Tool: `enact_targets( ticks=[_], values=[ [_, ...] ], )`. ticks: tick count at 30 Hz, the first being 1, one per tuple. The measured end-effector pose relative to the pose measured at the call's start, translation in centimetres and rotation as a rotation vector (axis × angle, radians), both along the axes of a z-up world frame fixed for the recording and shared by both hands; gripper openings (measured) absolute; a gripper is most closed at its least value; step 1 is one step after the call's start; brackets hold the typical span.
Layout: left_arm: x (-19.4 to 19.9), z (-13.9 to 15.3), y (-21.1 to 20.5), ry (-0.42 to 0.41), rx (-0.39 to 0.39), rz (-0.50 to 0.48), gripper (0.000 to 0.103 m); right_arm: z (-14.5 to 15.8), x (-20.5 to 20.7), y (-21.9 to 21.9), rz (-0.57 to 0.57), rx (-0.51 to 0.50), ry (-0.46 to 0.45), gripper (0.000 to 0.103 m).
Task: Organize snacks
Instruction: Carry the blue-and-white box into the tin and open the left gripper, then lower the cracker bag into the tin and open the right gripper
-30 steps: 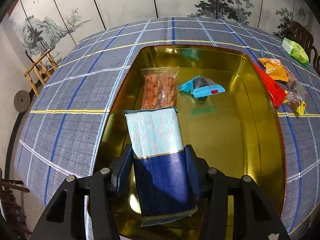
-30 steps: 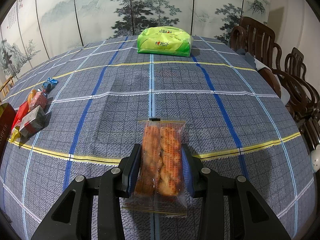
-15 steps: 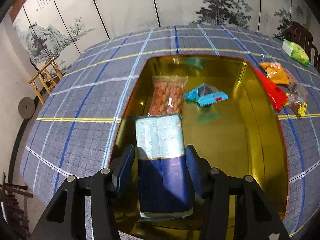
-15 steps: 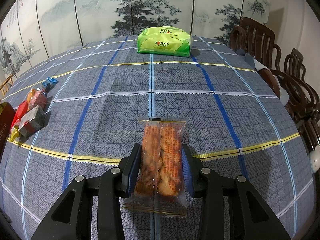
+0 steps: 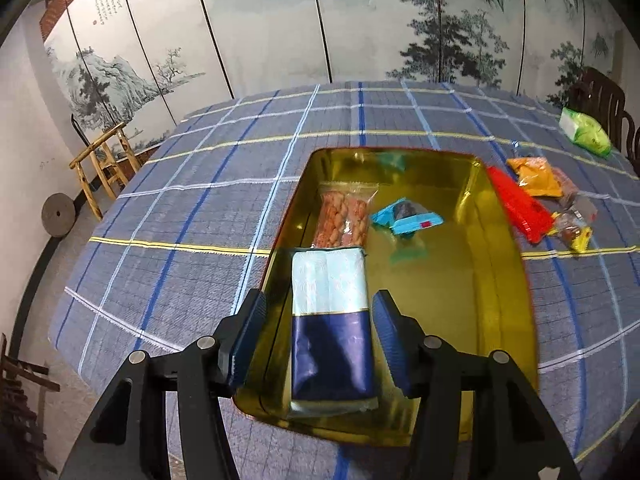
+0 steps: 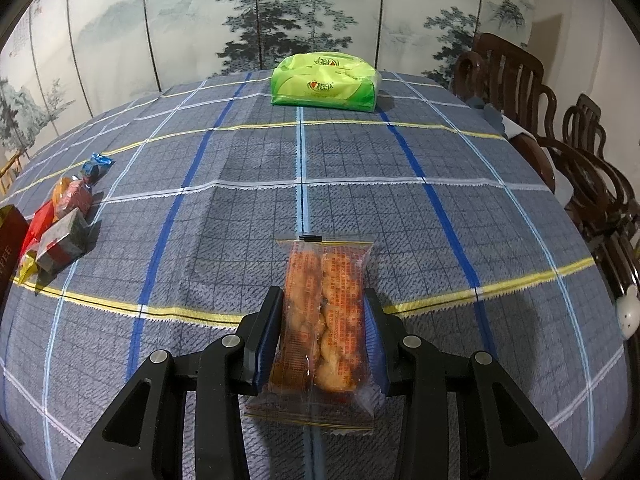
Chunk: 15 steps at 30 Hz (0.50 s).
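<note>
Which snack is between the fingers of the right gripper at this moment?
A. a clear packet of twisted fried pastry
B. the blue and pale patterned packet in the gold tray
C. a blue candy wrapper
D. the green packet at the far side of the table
A: in the right wrist view the right gripper has its pads pressed on both sides of the clear packet of twisted fried pastry.

Folding screen (image 5: 280, 28) w/ ink-wash mountains & pines across top of frame, calligraphy upper left, round worktop (image 6: 360, 160) in blue-grey plaid cloth w/ yellow & white lines, dark carved wood chairs (image 6: 560, 128) at right, pale wooden stand (image 5: 104, 160) & round stone disc (image 5: 58, 214) at left, white wall far left
</note>
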<state>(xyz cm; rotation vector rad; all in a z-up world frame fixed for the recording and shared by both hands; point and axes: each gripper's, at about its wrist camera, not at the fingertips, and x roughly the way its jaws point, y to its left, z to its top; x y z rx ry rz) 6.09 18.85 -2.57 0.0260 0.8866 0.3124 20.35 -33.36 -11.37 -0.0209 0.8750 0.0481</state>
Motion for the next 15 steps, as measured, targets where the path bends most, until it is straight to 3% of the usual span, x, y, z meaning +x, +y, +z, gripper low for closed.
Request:
enact_targets(
  ticks=[9,15],
  values=[
    [-2.0,1.6,-0.7,-0.029,-0.054,0.0,0.055,0.2,-2.2,1.8,0.039,0.014,0.026,0.038],
    [-3.6,1.9,-1.1,-0.038,-0.074,-0.016,0.055,0.4,-4.0,2.7,0.044,0.12,0.05,0.038]
  ],
)
